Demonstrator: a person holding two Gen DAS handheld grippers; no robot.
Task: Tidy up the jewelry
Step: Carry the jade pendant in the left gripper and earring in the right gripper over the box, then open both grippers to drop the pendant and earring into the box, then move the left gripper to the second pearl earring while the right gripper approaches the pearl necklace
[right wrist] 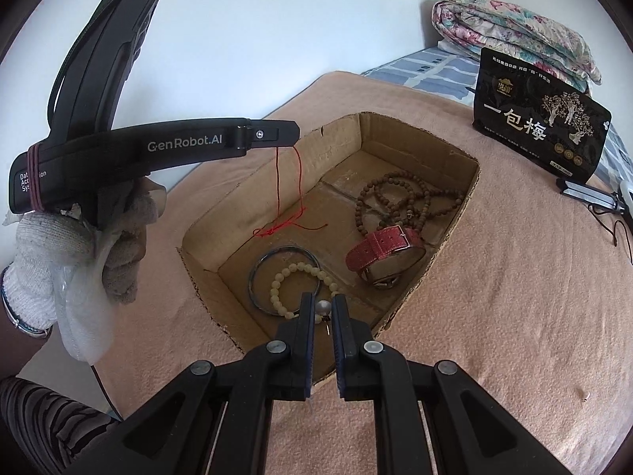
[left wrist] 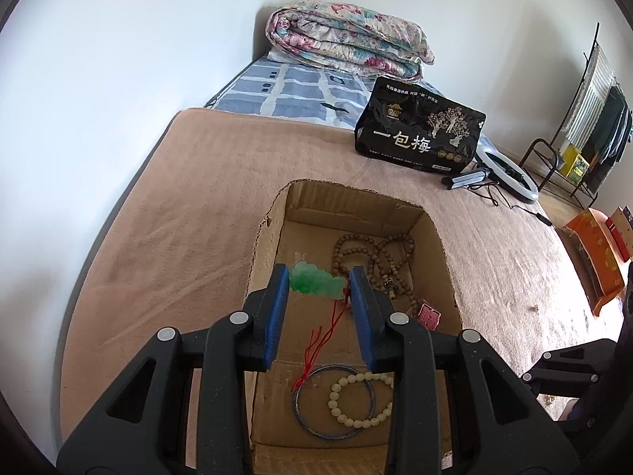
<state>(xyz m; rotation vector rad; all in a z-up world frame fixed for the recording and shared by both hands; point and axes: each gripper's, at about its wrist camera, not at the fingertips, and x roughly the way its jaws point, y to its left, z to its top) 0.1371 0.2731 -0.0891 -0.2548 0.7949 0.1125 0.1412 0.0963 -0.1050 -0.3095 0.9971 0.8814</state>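
Pendant (left wrist: 316, 283) between left claw (left wrist: 319, 281) pads, above box (left wrist: 273, 213)

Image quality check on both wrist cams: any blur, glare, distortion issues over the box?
Left wrist view: strong fisheye bend, black corner vignette, soft even daylight, no glare; green jade pendant between the left gripper pads is sharp. Right wrist view: same warp, cardboard box edges bowed, interior mildly shaded; the small pearl piece in the right gripper looks slightly soft.
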